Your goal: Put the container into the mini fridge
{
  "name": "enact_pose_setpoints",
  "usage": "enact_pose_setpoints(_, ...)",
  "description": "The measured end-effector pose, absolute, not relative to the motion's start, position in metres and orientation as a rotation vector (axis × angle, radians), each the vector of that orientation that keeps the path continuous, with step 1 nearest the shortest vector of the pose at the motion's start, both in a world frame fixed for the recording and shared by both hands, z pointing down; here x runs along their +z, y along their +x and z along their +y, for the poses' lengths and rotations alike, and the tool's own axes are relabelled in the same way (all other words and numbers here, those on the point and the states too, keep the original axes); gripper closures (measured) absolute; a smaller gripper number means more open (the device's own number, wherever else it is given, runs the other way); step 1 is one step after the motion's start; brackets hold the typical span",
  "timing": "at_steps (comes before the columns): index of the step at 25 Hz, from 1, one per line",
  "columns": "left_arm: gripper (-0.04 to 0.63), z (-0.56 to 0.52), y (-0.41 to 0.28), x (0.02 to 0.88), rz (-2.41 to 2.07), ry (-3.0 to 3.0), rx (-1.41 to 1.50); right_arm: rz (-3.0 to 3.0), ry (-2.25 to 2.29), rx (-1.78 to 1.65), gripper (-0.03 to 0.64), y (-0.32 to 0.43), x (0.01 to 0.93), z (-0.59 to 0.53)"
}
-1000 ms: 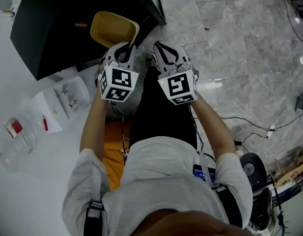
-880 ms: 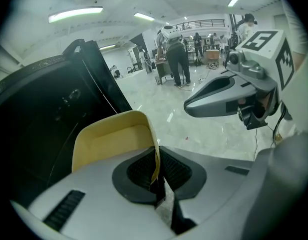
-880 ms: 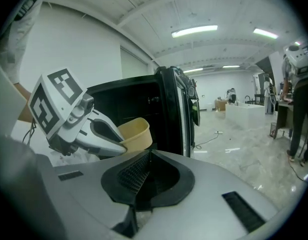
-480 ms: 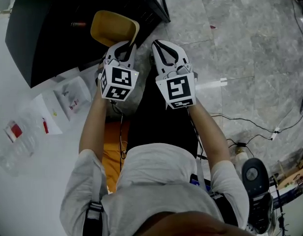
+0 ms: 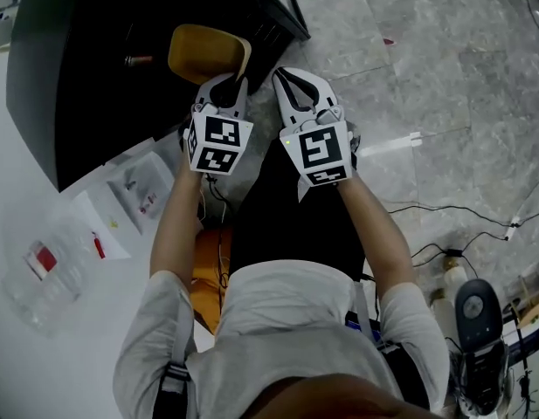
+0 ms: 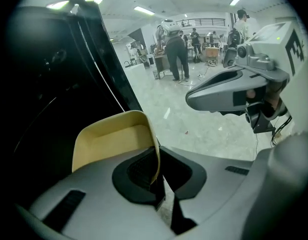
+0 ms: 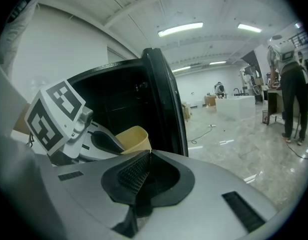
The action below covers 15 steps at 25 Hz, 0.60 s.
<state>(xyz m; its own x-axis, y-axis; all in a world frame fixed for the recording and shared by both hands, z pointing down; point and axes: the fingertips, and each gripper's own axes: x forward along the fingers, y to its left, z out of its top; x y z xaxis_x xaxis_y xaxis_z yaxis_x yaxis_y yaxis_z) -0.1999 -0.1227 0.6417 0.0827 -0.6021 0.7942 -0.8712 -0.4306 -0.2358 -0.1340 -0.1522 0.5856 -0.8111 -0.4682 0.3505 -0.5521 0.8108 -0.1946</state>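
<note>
Left hand-held gripper (image 5: 227,84): pitched steeply downward, jaws clamped on the rim of the yellow plastic container (image 5: 203,51). Right hand-held gripper (image 5: 283,78): just beside it, jaws closed, empty. Left forearm (image 5: 175,225) and right forearm (image 5: 369,225) extend forward, near parallel.

The head camera is looking steeply down; cameras on the left hand-held gripper (image 5: 227,84) and right hand-held gripper (image 5: 285,80) are facing closely along their jaws, all sharing the container (image 5: 203,51)

container (image 5: 208,52): matt yellow plastic | mini fridge (image 7: 163,104): glossy black door | floor (image 5: 426,59): polished grey stone tiles
</note>
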Motion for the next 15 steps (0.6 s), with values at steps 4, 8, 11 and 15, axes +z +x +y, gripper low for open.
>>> enact_pose_setpoints(4, 0.565, -0.131, -0.215, 0.656, -1.437, 2.071, 1.286, -2.691, 0.784, 0.435, 0.577, -0.143, 0.598, -0.156)
enact_pose_setpoints(8, 0.565, -0.145, -0.228, 0.667, -1.421, 2.092, 1.300, -2.684, 0.799, 0.435, 0.577, -0.153, 0.606, -0.165)
enact_pose_setpoints(11, 0.565, -0.155, -0.234, 0.673, -1.404, 2.115, 1.304, -2.684, 0.802, 0.439, 0.577, -0.160, 0.609, -0.170)
enact_pose_setpoints(15, 0.565, -0.165, -0.239, 0.678, -1.379, 2.130, 1.307, -2.691, 0.795, 0.432, 0.577, -0.170, 0.610, -0.175)
